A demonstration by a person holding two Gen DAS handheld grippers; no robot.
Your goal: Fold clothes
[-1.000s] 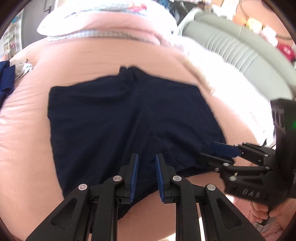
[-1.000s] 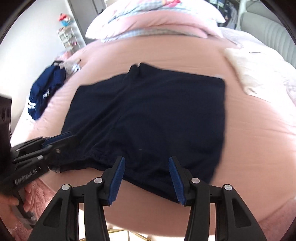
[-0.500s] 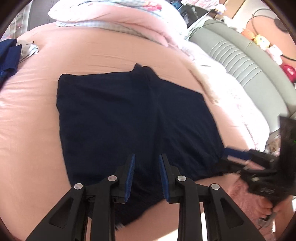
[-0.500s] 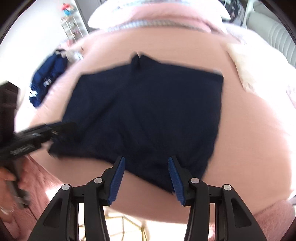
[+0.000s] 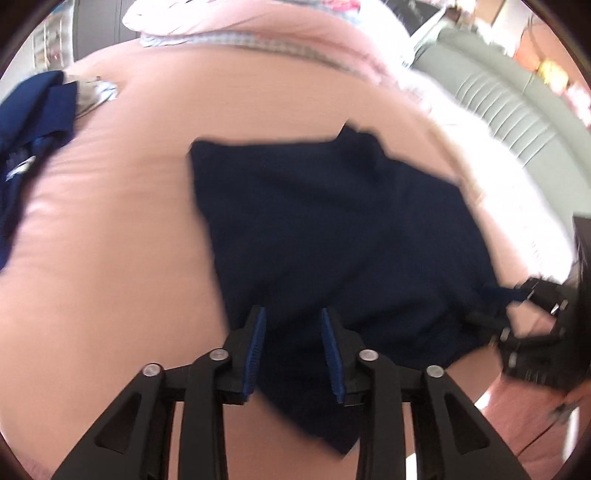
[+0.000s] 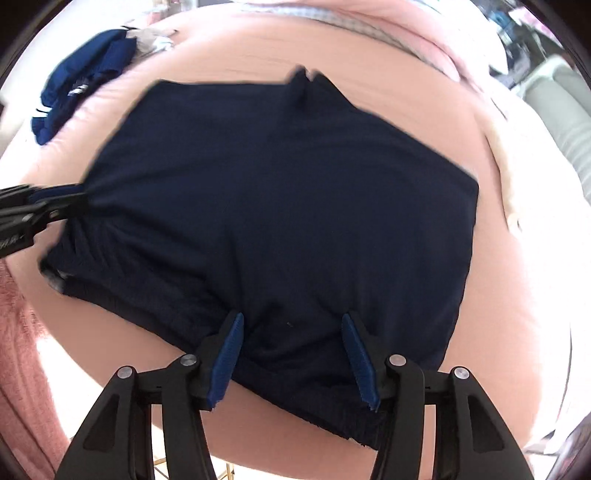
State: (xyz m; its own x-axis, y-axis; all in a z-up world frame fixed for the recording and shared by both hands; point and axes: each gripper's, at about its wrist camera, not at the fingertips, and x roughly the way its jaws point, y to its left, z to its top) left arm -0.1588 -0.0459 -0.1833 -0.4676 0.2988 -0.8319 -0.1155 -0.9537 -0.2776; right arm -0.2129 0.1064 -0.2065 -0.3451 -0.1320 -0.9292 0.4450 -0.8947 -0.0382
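Dark navy shorts (image 5: 332,229) (image 6: 288,206) lie spread flat on the pink bed sheet (image 5: 110,258) (image 6: 517,295), waistband towards me. My left gripper (image 5: 291,347) hangs over the waistband's near left corner. Its jaws are opening, and the fabric shows in the gap with no pad pressing on it. In the right wrist view the left gripper (image 6: 62,199) has its tips at the shorts' puckered left edge. My right gripper (image 6: 291,354) stands over the waistband's right part, jaws opening, cloth between the pads but not pinched. In the left wrist view the right gripper (image 5: 517,295) sits at the shorts' right corner.
A heap of blue clothes (image 5: 33,122) (image 6: 85,81) lies at the far left of the bed. Pink pillows (image 5: 258,22) are stacked at the back. A grey-green padded bench (image 5: 517,103) runs along the right. A fuzzy pink blanket (image 6: 18,369) hangs at the near edge.
Both grippers have shifted sideways along the near edge and rolled, so the shorts look skewed. The left jaws have spread wider and the right jaws slightly wider.
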